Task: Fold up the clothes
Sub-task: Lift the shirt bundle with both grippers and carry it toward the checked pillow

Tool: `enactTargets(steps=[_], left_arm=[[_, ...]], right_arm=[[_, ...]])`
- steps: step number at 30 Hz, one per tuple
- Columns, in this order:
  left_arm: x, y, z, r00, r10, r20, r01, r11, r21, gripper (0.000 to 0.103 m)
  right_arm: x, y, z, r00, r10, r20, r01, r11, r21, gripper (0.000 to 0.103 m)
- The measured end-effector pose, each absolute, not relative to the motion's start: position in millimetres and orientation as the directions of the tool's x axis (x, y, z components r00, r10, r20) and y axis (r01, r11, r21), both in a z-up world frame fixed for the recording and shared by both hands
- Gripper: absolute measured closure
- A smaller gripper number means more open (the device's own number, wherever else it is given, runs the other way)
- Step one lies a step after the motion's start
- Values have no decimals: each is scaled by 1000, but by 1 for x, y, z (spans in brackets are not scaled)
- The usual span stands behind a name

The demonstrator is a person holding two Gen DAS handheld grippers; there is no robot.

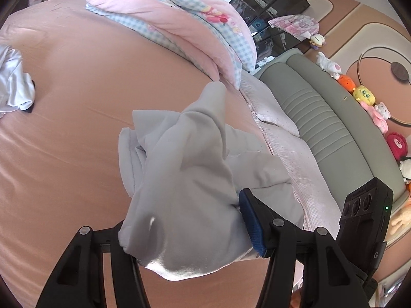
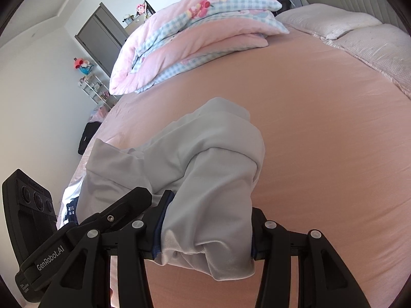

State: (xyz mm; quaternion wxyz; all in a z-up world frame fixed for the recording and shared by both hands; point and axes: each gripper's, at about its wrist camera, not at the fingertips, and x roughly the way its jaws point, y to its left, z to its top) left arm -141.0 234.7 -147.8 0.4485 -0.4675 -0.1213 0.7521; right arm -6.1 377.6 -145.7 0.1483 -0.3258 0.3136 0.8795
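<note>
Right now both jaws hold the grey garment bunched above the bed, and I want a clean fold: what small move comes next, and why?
Probably draw the left gripper and right gripper apart to stretch the grey garment flat before lowering it. It hangs crumpled between them, with a folded-over lump showing in the right wrist view, and the pink sheet beneath offers bare room.

— What is out of sight in the left wrist view?
— The left gripper point(image 1: 185, 220) has its left finger buried under the grey garment point(image 1: 187, 169). The white cloth point(image 1: 12, 77) by the bed's far left edge is cut off by the picture's edge.
— And the right wrist view?
— The right gripper point(image 2: 205, 236) has both pads covered by the bunched garment; the shelf items point(image 2: 95, 87) are too small to tell.
</note>
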Motion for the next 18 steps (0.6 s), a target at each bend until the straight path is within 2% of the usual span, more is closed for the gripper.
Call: enactTargets(steps=[10, 18], left_arm=[[-119, 300, -127, -69, 802, -594, -641, -492, -589, 48], [-92, 363, -120, 54, 808, -587, -666, -409, -624, 48]], right_arm=[[40, 432, -123, -746, 136, -652, -528, -718, 454, 55], [71, 476, -102, -689, 221, -690, -593, -719, 362, 55]])
